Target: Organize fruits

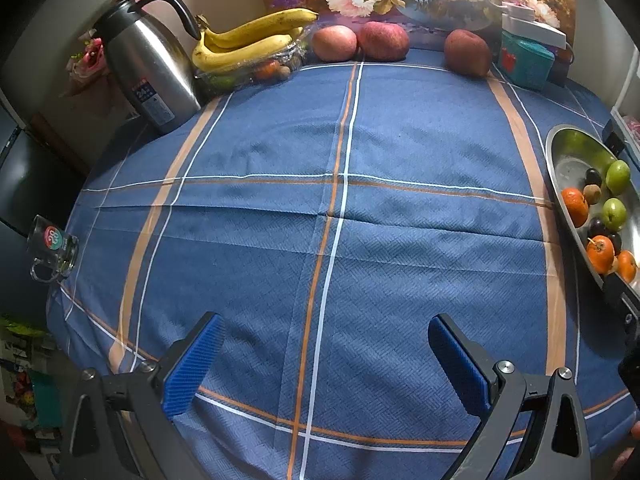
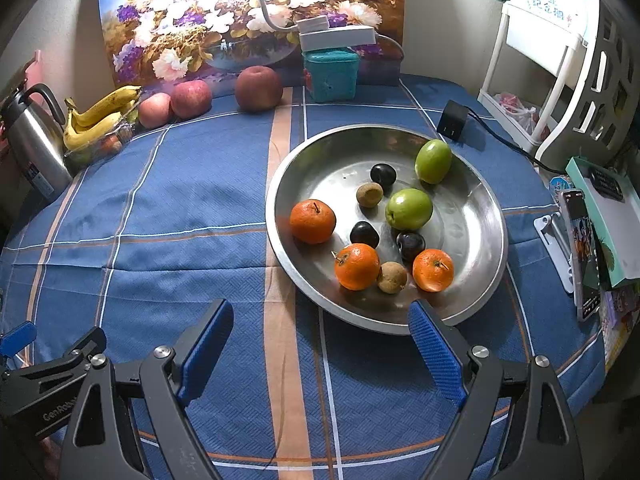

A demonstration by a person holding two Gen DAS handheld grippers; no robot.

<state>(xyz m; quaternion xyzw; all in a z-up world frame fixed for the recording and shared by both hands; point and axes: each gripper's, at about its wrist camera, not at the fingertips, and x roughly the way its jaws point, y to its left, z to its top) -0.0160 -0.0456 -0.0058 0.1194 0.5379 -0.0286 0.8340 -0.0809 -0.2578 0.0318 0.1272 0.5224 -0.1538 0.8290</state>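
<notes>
Your left gripper (image 1: 326, 360) has its blue fingers (image 1: 192, 368) spread wide with nothing between them, and it hangs over a bare patch of the blue checked cloth (image 1: 320, 220) on the counter. Your right gripper (image 2: 320, 356) is spread wide too and holds nothing; its right finger sits just in front of the near rim of the metal bowl (image 2: 480, 280).

The small fruits lie in that bowl. You can see three oranges (image 2: 313, 221), two green fruits (image 2: 409, 209), three dark plums (image 2: 364, 234) and two small brown fruits (image 2: 392, 277). They are mixed up, not put in groups by kind.

Far back, near the flower picture (image 2: 248, 24), three red apples (image 2: 258, 88) sit on the cloth. Two are side by side and one is apart, beside the teal box (image 2: 331, 74). The bananas (image 2: 100, 116) rest on a clear tray (image 2: 96, 148) next to the silver jug (image 2: 36, 140), and a few small fruits lie under them.

So the little fruits are together in the bowl, while the apples and bananas are well apart from it. The pictures do not tell you if the bowl is being filled or being emptied, or where each fruit should end up, so you cannot say how much is left
</notes>
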